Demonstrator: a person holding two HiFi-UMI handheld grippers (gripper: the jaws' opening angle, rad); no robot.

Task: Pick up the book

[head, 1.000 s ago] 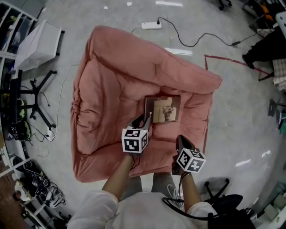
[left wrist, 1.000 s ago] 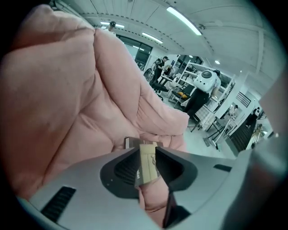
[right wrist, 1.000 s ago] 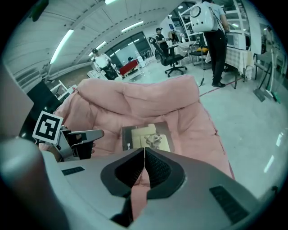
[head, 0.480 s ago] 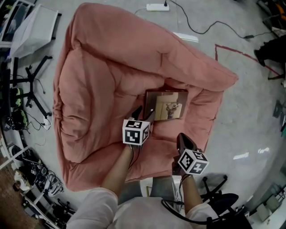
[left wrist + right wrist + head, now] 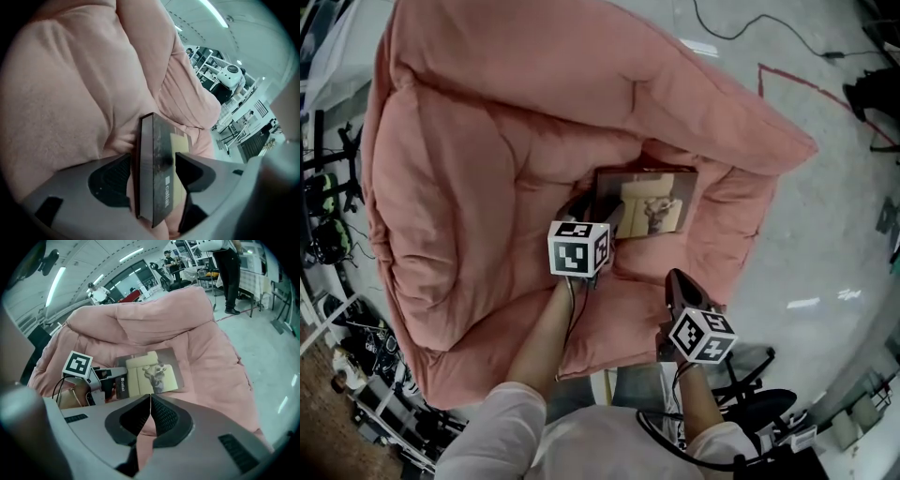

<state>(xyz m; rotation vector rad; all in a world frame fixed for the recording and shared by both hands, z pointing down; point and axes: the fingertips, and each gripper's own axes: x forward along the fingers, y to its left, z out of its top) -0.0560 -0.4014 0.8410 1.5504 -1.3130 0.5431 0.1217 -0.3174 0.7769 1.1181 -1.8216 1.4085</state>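
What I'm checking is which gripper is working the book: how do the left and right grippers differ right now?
The left gripper's jaws stand wide and are opening, with the book's spine edge between them; the right gripper's jaws are together on nothing. The left gripper reaches the book on the pink cushion; the right gripper hangs short of it, over the cushion's near edge. Both point downward and carry a marker cube.
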